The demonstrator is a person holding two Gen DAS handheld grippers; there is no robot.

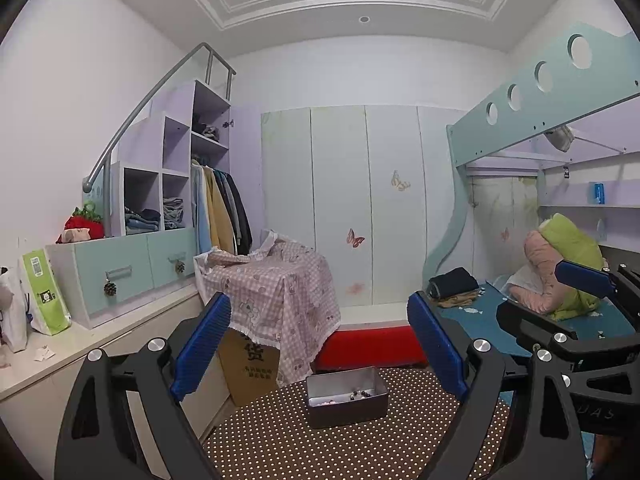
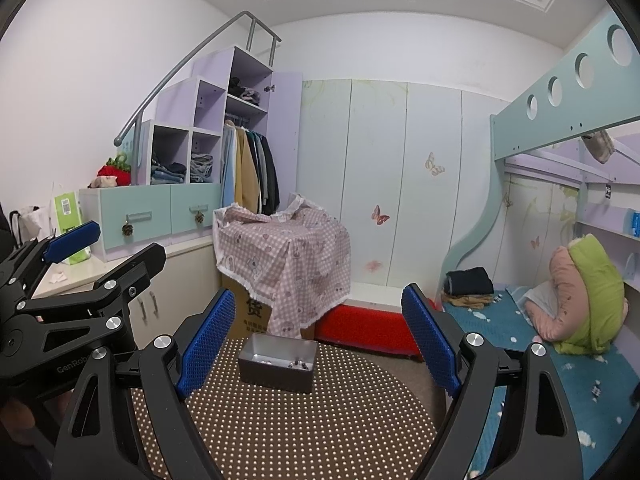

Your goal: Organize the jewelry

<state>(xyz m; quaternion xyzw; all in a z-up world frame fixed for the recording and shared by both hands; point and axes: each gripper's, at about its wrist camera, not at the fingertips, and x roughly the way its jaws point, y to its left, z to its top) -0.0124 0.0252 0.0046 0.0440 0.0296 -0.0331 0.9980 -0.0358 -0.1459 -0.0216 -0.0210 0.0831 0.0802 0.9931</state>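
A grey metal box [image 1: 347,400] stands on a round table with a brown dotted cloth [image 1: 320,452]. Inside it lie a dark bead bracelet [image 1: 362,394] and some pale pink pieces [image 1: 324,402]. My left gripper [image 1: 320,348] is open and empty, held above and short of the box. In the right wrist view the same box [image 2: 277,362] holds small dark and pale pieces [image 2: 298,365]. My right gripper [image 2: 318,344] is open and empty, above the cloth [image 2: 304,432] short of the box. Each gripper shows at the side of the other's view.
A cardboard box under a pink checked cloth [image 1: 280,284] stands behind the table, with a red bench [image 1: 368,346] beside it. A white counter [image 1: 48,364] with bags is left. A bunk bed with blue bedding [image 2: 560,360] is right.
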